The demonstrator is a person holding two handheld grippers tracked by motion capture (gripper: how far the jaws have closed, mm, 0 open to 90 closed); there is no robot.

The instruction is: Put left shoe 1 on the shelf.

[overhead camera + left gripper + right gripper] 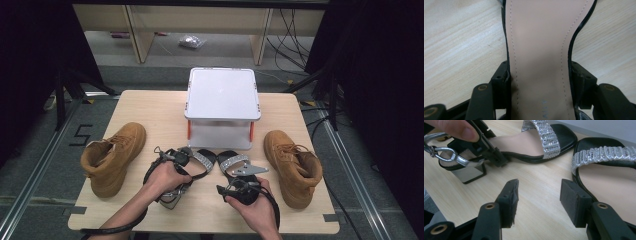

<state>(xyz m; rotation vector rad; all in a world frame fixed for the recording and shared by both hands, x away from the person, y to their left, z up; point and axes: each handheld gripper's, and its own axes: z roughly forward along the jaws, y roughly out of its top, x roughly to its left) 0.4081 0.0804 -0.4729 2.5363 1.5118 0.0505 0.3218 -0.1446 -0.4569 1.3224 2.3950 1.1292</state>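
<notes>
Table [150, 107]: a pale wooden top is carrying everything here, with grey floor lying around it.
White box [222, 92]: it is standing at the far middle of the table, a flat lid on top and orange posts showing at its front corners.
Left boot [112, 156]: a tan lace-up boot is lying near the table's left edge, toe pointing away from the person.
Right boot [292, 165]: its twin is sitting near the right edge, well apart from the first, with the sandals between them.
Left sandal [539, 50]: this black sandal with a silver strap and a shiny block heel is lying in front of the box, just left of its partner; its beige insole is running up between the jaws in the left gripper view.
Right sandal [614, 172]: it is lying just beside the left one, its glittering strap crossing the toe end.
Left gripper [540, 82]: its jaws are sitting against both edges of the left sandal's narrow waist, grasping it on the tabletop.
Right gripper [539, 195]: its jaws are standing apart over bare wood, clasping nothing; the right-hand jaw is sitting just beside the right sandal's edge, and whether it is touching I cannot tell.
</notes>
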